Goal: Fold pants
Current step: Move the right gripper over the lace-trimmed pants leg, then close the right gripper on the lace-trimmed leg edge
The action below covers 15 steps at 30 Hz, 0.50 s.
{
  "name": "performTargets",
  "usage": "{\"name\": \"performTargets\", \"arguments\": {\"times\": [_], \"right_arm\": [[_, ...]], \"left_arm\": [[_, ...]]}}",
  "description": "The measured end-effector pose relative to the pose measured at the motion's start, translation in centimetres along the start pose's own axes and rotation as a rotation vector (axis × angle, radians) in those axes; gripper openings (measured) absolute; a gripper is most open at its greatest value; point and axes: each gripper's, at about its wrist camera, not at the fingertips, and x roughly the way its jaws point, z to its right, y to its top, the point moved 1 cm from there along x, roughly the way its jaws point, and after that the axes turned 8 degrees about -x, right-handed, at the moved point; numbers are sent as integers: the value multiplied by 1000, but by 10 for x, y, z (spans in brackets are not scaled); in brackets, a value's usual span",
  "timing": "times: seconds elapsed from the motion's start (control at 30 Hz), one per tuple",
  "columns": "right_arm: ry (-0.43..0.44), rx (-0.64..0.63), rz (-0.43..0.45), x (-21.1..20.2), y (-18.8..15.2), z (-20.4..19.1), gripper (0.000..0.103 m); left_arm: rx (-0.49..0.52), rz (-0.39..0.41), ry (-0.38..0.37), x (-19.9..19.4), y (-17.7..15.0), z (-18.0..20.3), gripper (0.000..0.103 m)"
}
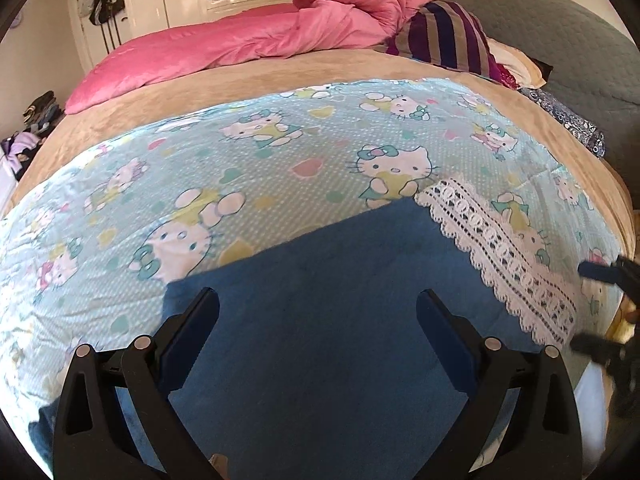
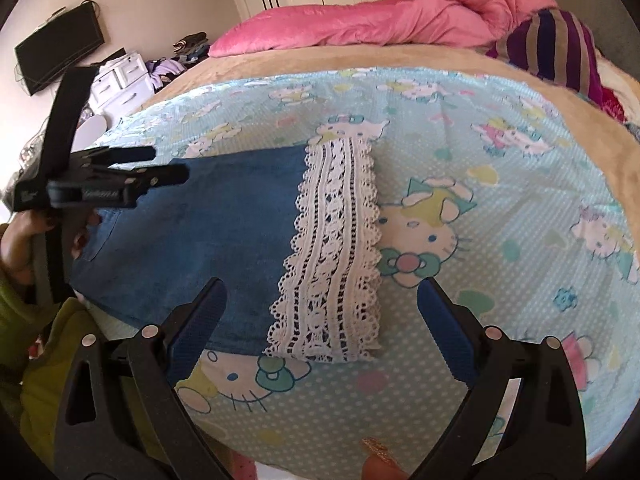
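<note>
While both tools sit spread and empty, left gripper over the denim, right gripper by the lace hem, the pants lie flat on the bedsheet. We judge a fold pending; next we pinch the hem.

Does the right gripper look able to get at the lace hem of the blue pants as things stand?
Probably yes: the right gripper hangs open just over the lace hem, with nothing lying between them.
</note>
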Motion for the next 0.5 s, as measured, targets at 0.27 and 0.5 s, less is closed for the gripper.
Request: {"name": "performTargets", "arguments": {"times": [0.27, 0.5], "right_arm": [[38, 79, -41, 17, -9, 8, 90], [83, 116, -56, 31, -14, 9, 90]], "left_arm": [[60, 2, -60, 46, 31, 24, 98], [101, -74, -76, 90, 48, 40, 98]]}}
